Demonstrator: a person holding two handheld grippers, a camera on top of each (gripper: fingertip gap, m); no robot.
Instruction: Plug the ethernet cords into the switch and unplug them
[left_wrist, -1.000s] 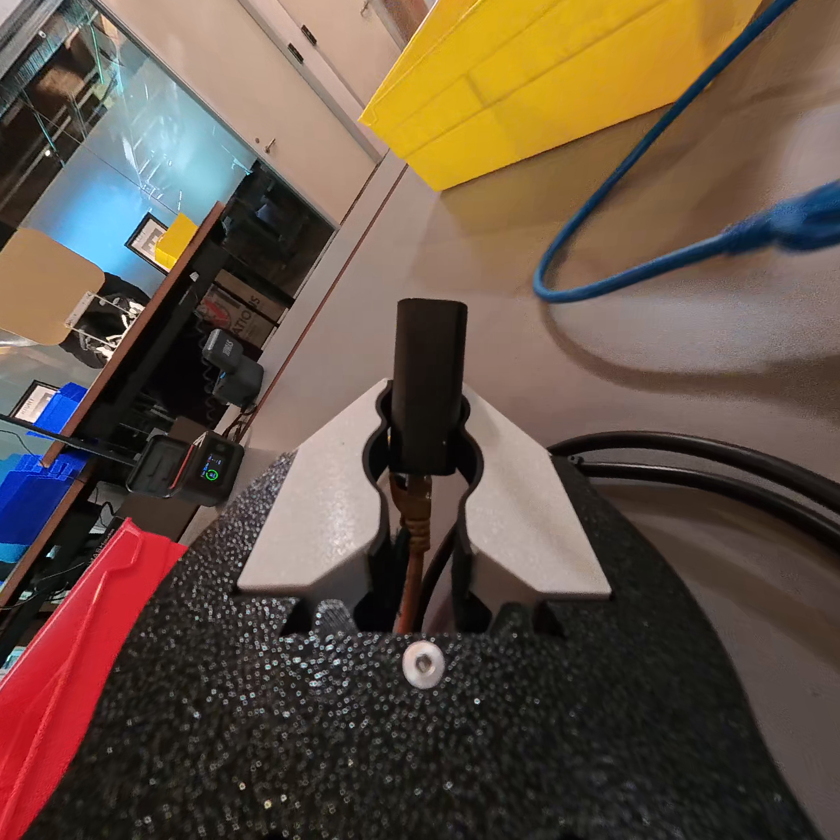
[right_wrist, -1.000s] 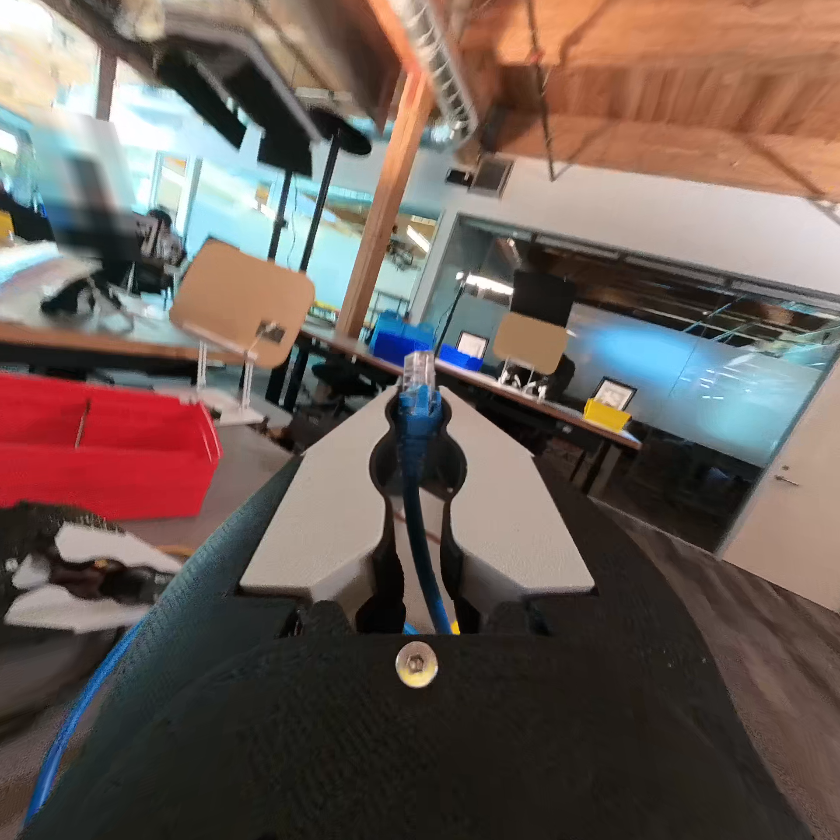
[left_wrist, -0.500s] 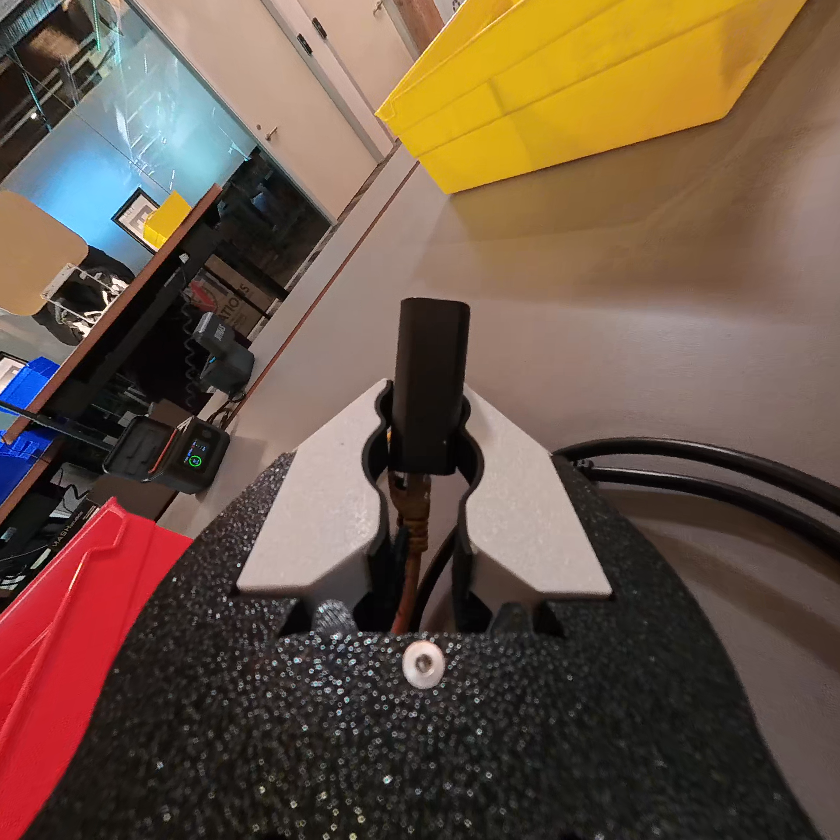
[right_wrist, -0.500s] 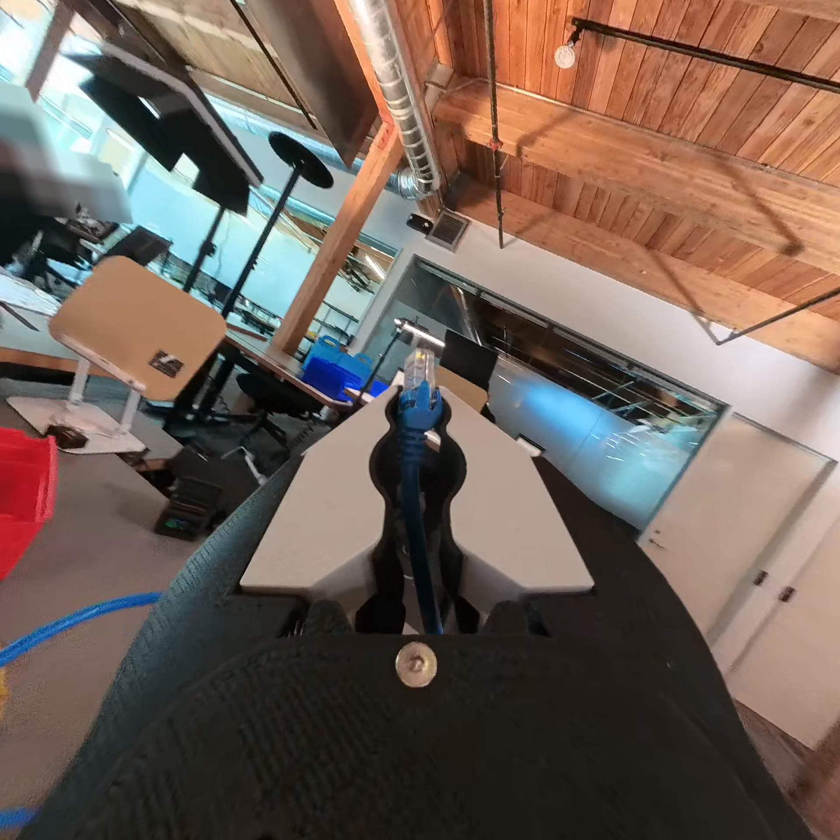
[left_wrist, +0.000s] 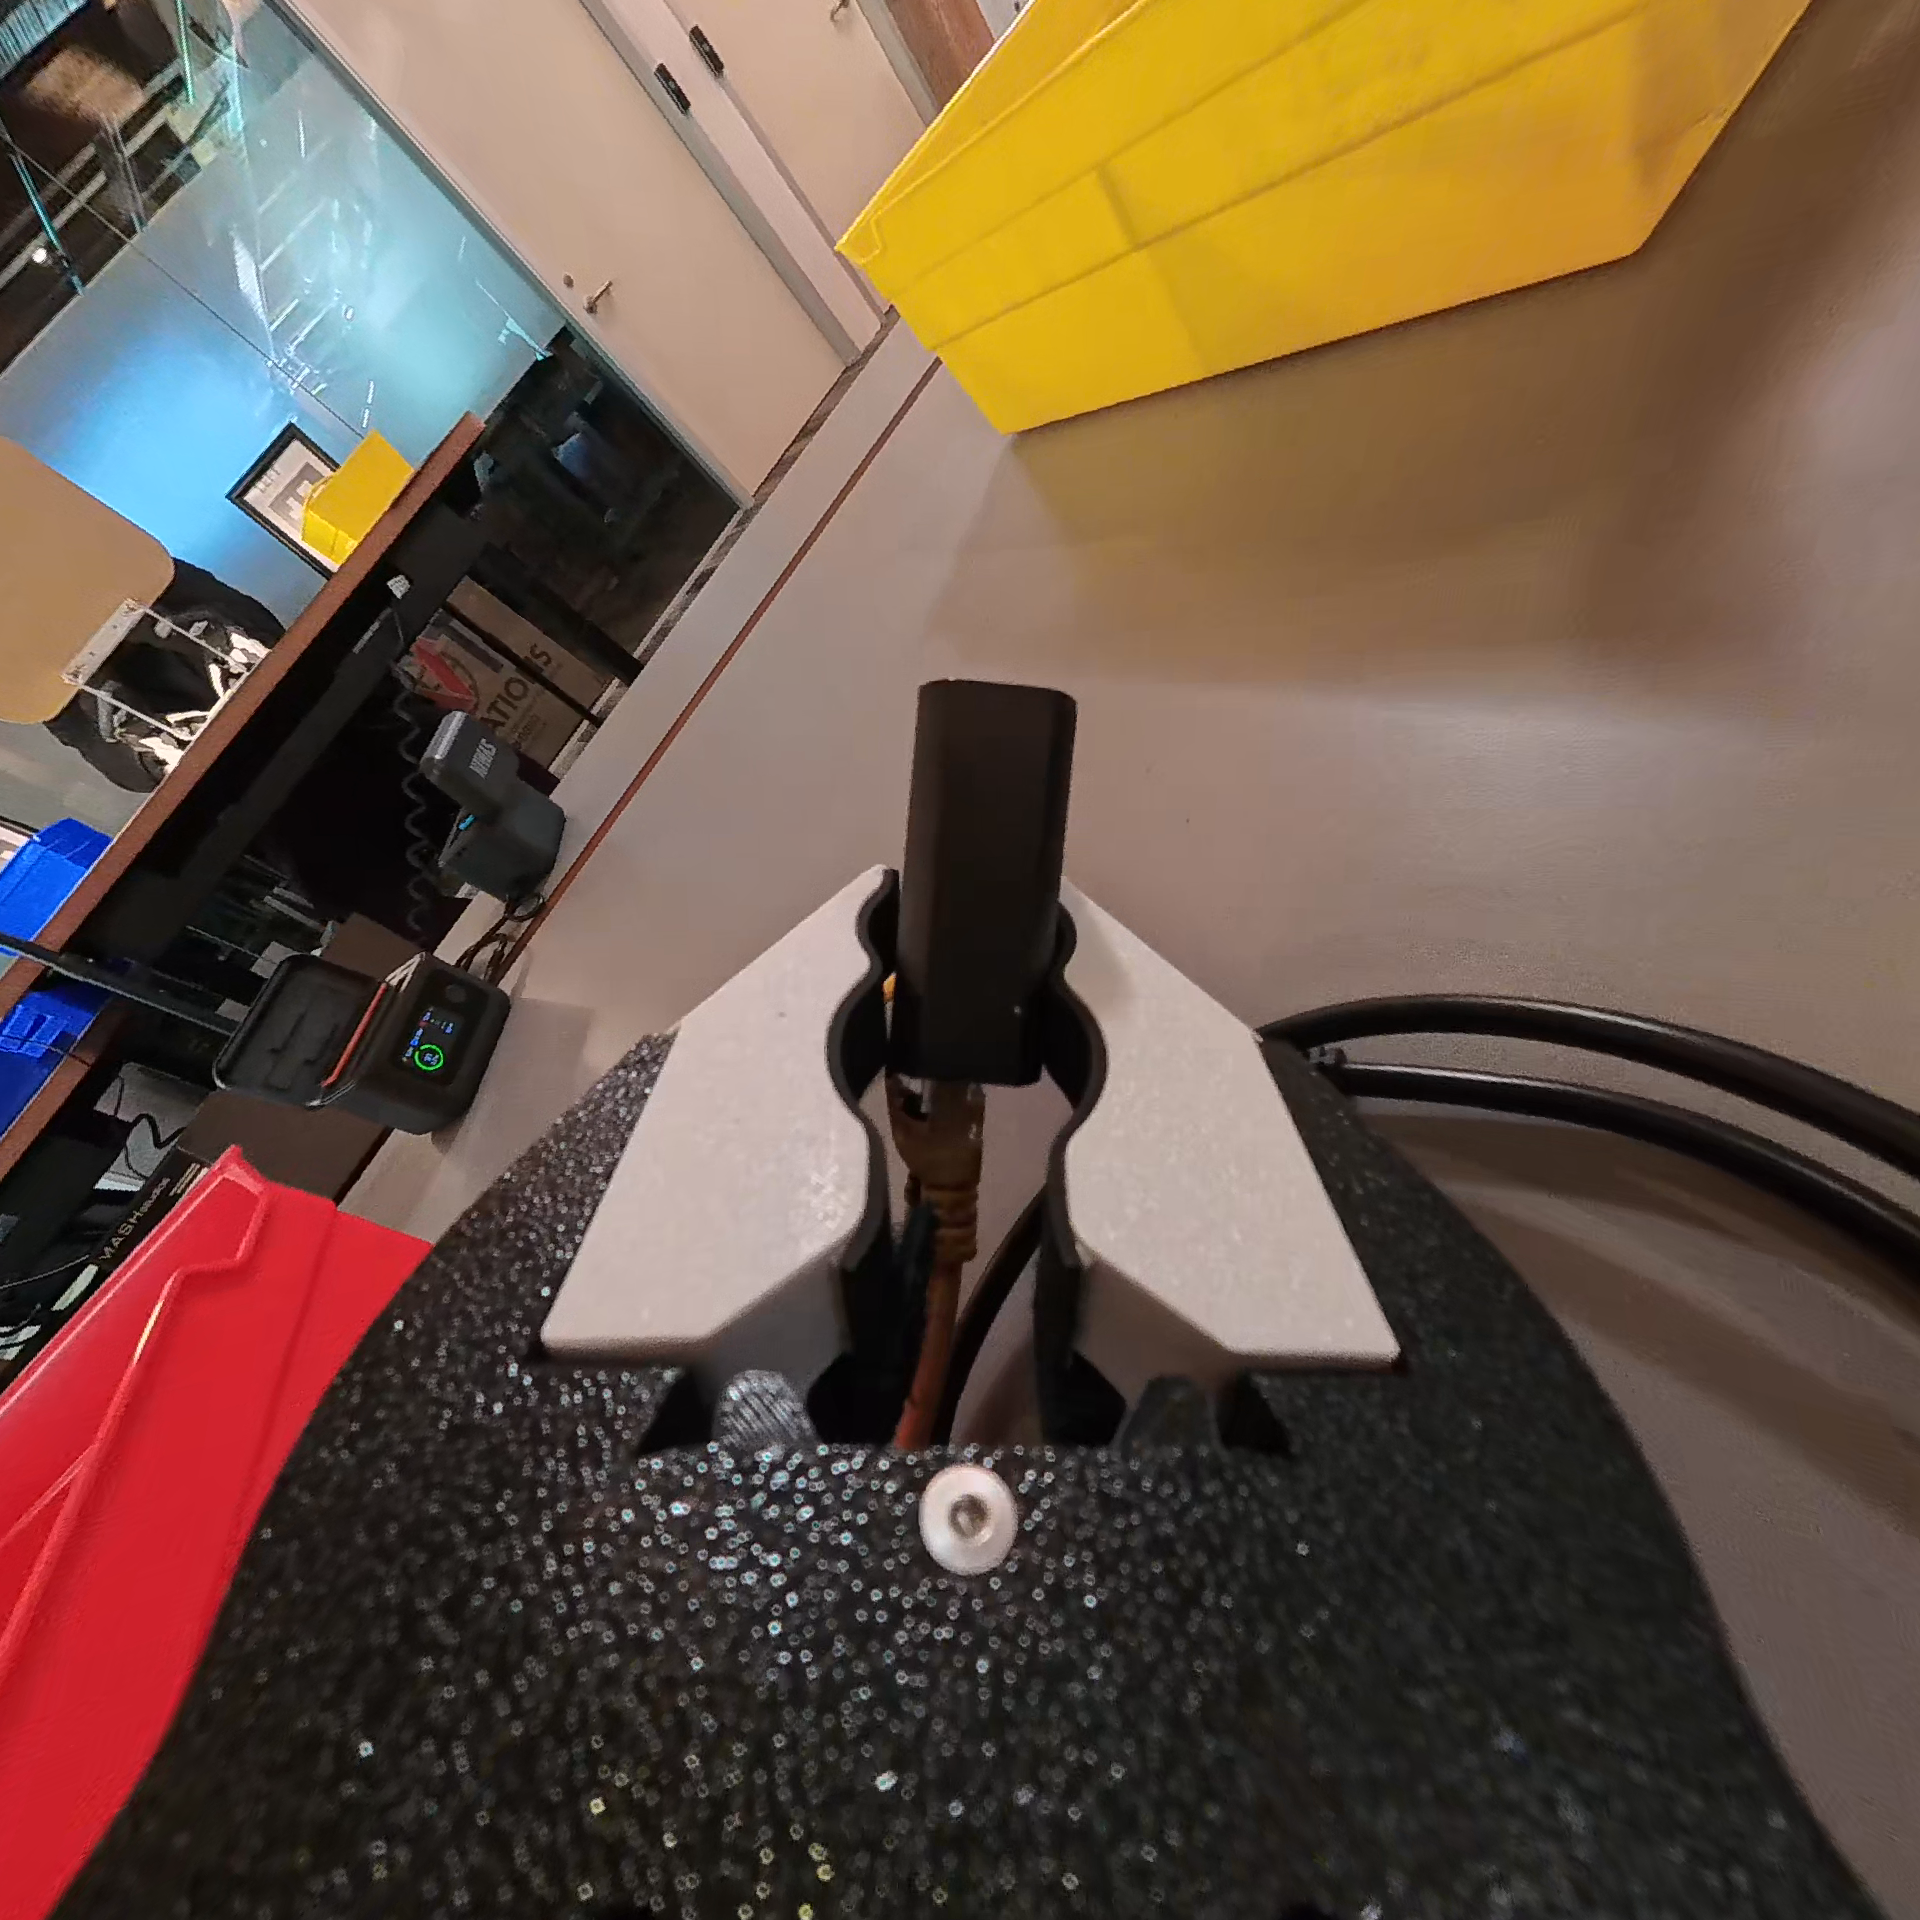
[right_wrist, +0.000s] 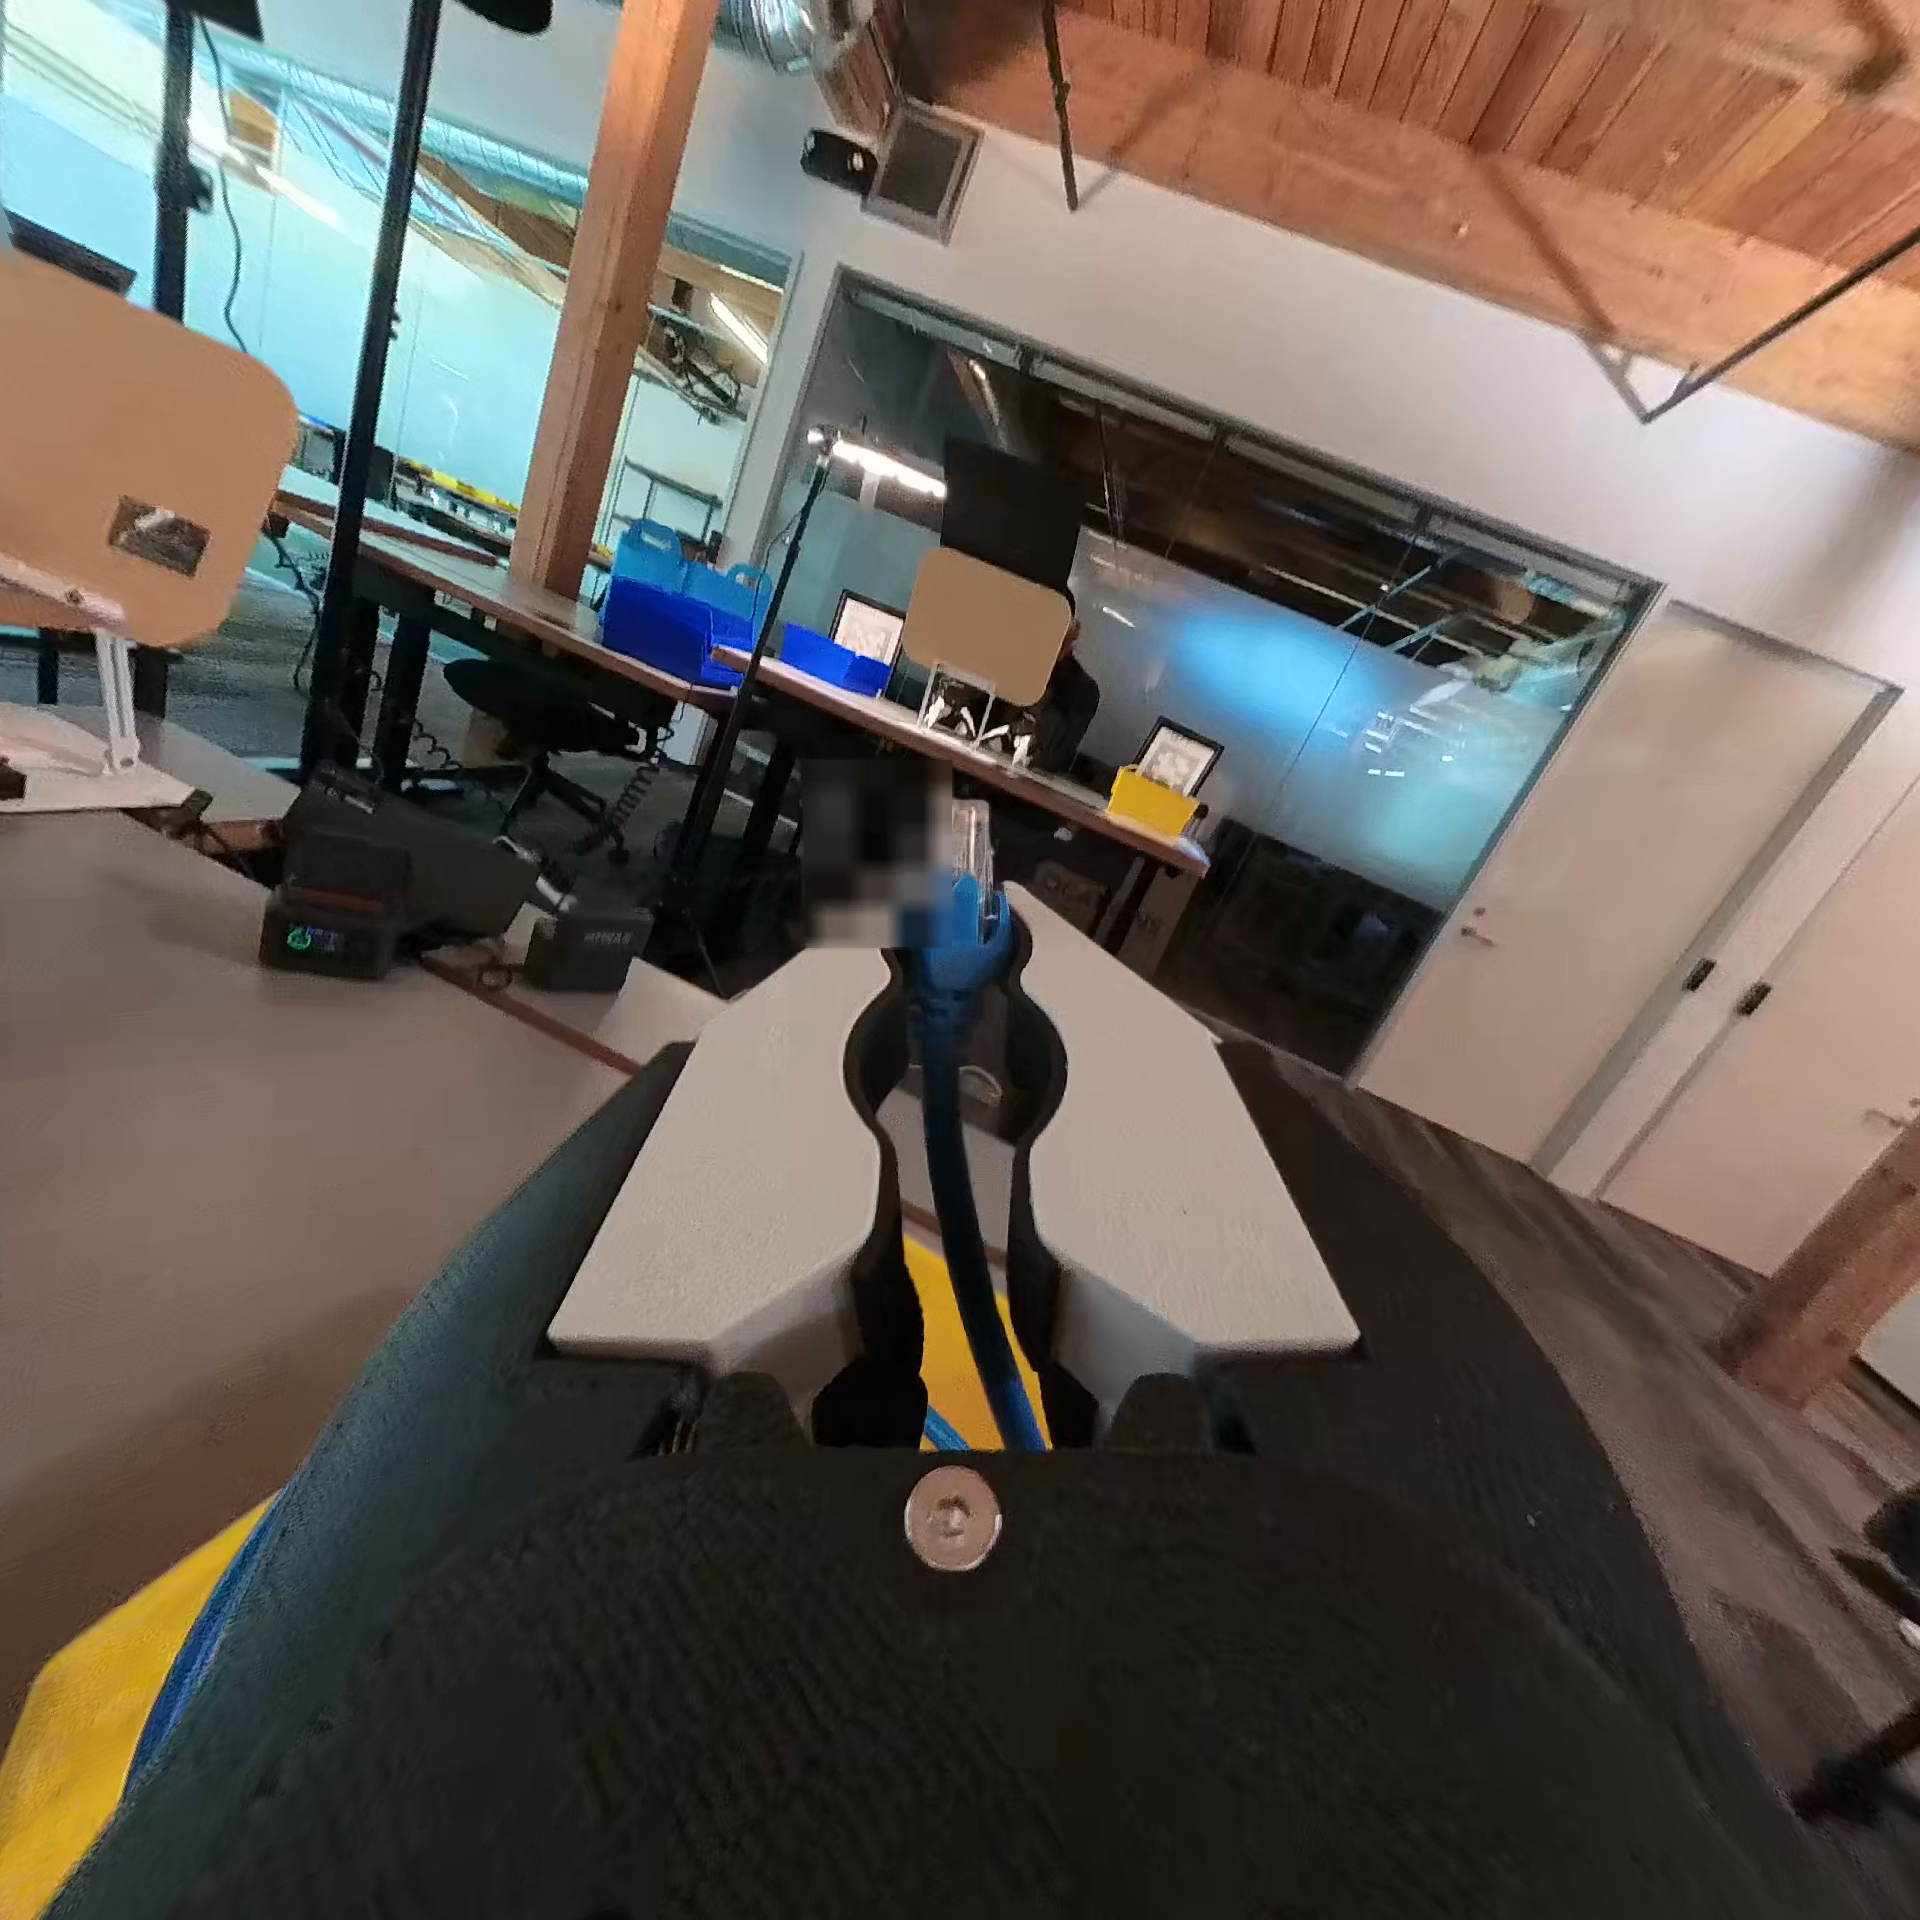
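My left gripper (left_wrist: 977, 914) is shut on a small black box-shaped switch (left_wrist: 987, 831), held upright just above the grey table (left_wrist: 1455, 675). An orange-brown ethernet cord (left_wrist: 940, 1174) enters its underside between the fingers. Two black cables (left_wrist: 1610, 1081) run off to the right. My right gripper (right_wrist: 951, 940) is shut on a blue ethernet cord (right_wrist: 966, 1195) just behind its clear plug (right_wrist: 968, 842), which sticks out past the fingertips into the air. The two grippers do not show in each other's views.
A yellow bin (left_wrist: 1299, 187) stands at the table's far side; it also shows under my right gripper (right_wrist: 83, 1704). A red bin (left_wrist: 135, 1455) is at the left. Small black devices (left_wrist: 364, 1039) sit by the table edge, also in the right wrist view (right_wrist: 322, 935).
My right gripper has swung with the blue cord from facing the ceiling down to above the yellow bin. The blue cord loop has left the left wrist view. The left gripper barely moved.
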